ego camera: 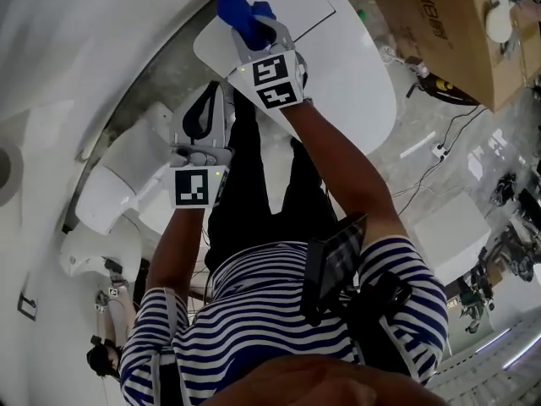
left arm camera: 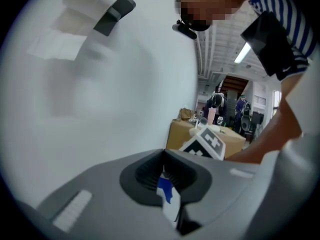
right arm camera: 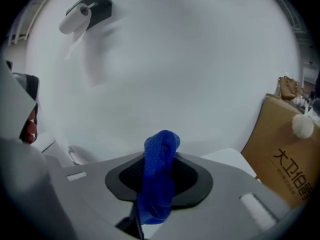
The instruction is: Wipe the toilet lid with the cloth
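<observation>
My right gripper (ego camera: 264, 34) is clamped on the blue cloth (right arm camera: 160, 159). The cloth is bunched into a thick fold between the two jaws, and its rounded end pokes out past the tips. In the head view that end sits over the far edge of the white toilet lid (ego camera: 363, 83). I cannot tell whether the cloth touches the lid there. In the right gripper view a pale corner of the lid shows just right of the jaws, and a plain white wall (right arm camera: 190, 59) fills most of the space ahead.

My left gripper (left arm camera: 167, 181) is drawn nearly closed and grips nothing. Only a narrow slit is left between its jaws, and a sliver of blue and white shows through it that I cannot identify. It hangs nearer my body than the right one and to its left, apart from the cloth. From its camera I can see the marker cube (left arm camera: 207, 143) of my right gripper just beyond the jaws.

High on the wall to the left is a toilet paper roll (right arm camera: 75, 18) in a dark holder. A brown cardboard box (ego camera: 448, 32) stands to the right of the lid. My striped shirt (ego camera: 279, 311) fills the bottom of the head view.
</observation>
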Motion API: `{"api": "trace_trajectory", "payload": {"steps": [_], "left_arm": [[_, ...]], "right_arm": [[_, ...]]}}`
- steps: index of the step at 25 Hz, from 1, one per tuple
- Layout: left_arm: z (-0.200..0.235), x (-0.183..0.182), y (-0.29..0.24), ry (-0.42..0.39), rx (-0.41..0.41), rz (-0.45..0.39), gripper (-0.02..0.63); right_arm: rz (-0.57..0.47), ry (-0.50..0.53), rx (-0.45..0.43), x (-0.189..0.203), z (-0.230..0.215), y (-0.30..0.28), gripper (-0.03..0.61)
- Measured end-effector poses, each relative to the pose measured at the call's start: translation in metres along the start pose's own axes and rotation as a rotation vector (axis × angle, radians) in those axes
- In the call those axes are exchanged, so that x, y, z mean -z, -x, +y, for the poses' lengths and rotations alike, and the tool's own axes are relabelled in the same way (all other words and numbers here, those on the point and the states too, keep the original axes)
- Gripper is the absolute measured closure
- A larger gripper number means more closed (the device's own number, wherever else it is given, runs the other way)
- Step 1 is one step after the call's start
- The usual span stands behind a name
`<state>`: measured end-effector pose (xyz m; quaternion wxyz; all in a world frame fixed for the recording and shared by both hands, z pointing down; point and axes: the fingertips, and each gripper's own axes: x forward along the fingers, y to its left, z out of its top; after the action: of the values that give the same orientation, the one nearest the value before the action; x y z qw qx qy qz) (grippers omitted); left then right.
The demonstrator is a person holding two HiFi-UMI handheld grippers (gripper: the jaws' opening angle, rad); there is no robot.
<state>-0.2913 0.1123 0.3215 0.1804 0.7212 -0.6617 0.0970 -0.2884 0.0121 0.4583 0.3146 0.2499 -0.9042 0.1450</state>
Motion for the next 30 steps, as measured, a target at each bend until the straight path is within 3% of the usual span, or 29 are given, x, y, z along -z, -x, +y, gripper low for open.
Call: {"api": "trace_trajectory", "payload": {"steps": [5, 15, 24, 30], "left_arm": [[0.025, 0.012, -0.004, -0.003, -0.003, 0.028, 0.612], [0.043, 0.024, -0.020, -0.017, 0.013, 0.034, 0.612], [0.017, 0.023, -0.035, -0.032, 0.061, 0.035, 0.612], [-0.031, 0.019, -0.049, -0.064, 0.135, 0.033, 0.612]], "right_arm": [[0.058, 0.036, -0.018, 0.021, 0.015, -0.051, 0.463], [0.146, -0.026, 0.002, 0.061, 0.003, -0.094, 0.463], [0.181, -0.091, 0.016, 0.111, 0.007, -0.049, 0.463], [0.240, -0.148, 0.048, 0.169, -0.004, 0.008, 0.463]]}}
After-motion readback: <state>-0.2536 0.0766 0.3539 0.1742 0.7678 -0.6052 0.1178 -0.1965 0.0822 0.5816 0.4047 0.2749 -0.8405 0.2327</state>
